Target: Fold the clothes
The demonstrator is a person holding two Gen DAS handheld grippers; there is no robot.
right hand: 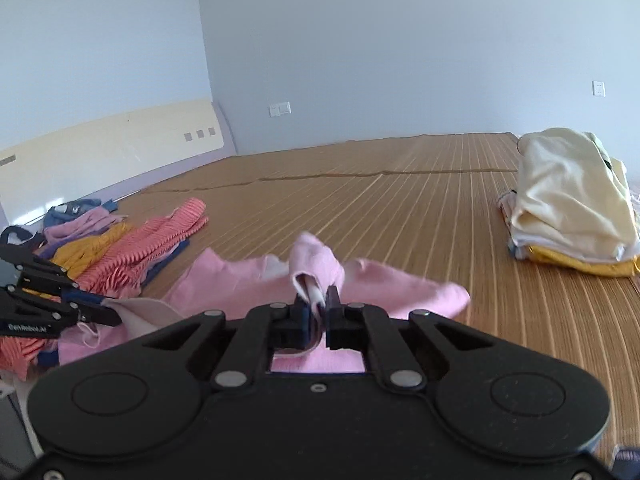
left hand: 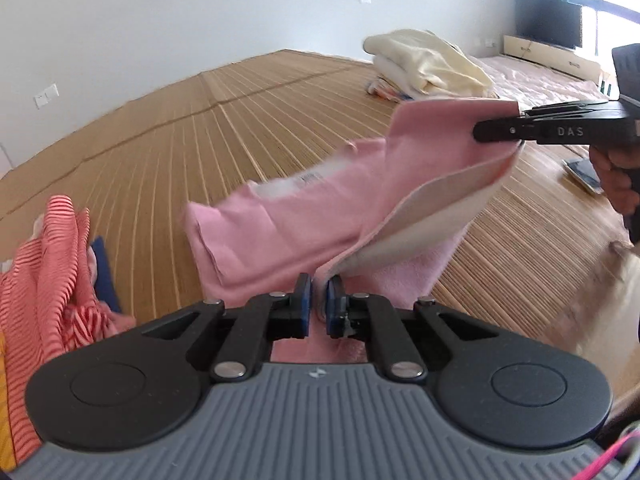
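While both tools are clamped on it, the pink garment [left hand: 304,216] hangs stretched just above the bamboo mat [left hand: 180,128]: left tool [left hand: 317,294] pinches one edge, right tool [right hand: 318,304] grips a bunched corner, pale lining showing. Unfolded heap with the red-striped top [right hand: 136,244] lies on the mat to the left; folded stack topped by a cream piece [right hand: 568,184] sits well apart at right. No containers in view.
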